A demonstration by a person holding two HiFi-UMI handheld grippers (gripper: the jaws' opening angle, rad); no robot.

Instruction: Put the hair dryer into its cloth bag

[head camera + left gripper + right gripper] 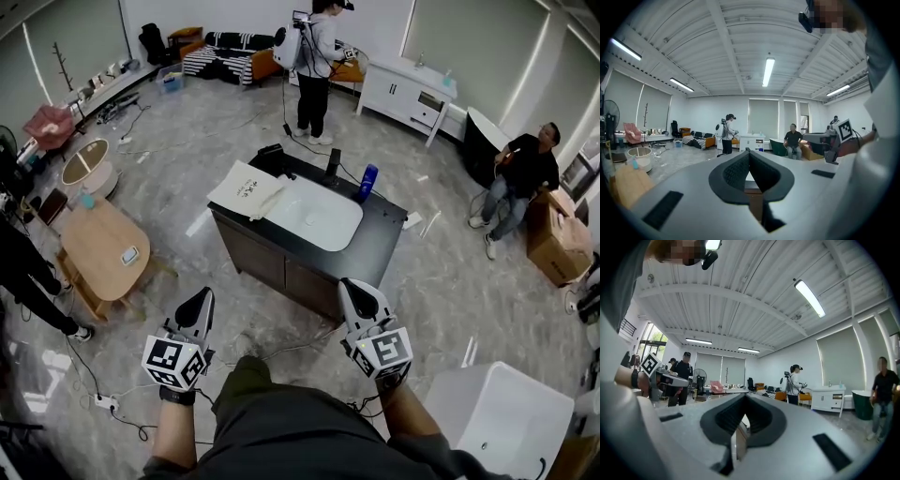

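My left gripper (201,302): jaws together.
My right gripper (357,292): jaws together.
Counter (380,239): near edge at 12 o'clock.
Cloth bag (246,188): counter's 10 o'clock corner.
Floor (450,291): wide at 2 o'clock.

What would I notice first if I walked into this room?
Probably the dark cabinet in the middle of the floor, with a white basin in its top, a cream cloth bag on its left end and a blue bottle near its right. Close in front of you, the left gripper and the right gripper point toward it, both shut and empty.
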